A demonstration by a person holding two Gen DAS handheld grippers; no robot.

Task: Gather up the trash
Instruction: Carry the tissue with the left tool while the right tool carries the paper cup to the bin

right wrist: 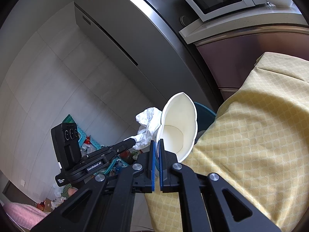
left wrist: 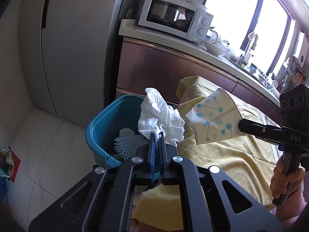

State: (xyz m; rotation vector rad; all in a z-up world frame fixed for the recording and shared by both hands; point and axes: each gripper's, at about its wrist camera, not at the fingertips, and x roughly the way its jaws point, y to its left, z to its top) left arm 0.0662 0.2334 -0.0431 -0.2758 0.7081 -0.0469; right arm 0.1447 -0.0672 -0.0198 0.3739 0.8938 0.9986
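One blue bin stands on the floor at the corner of the yellow-clothed counter. The right gripper pinches one paper cup; the left gripper pinches one tissue over the bin's rim. Released early, the cup would probably land on the counter.

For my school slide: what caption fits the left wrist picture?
Left gripper pinches a crumpled tissue above the blue bin.
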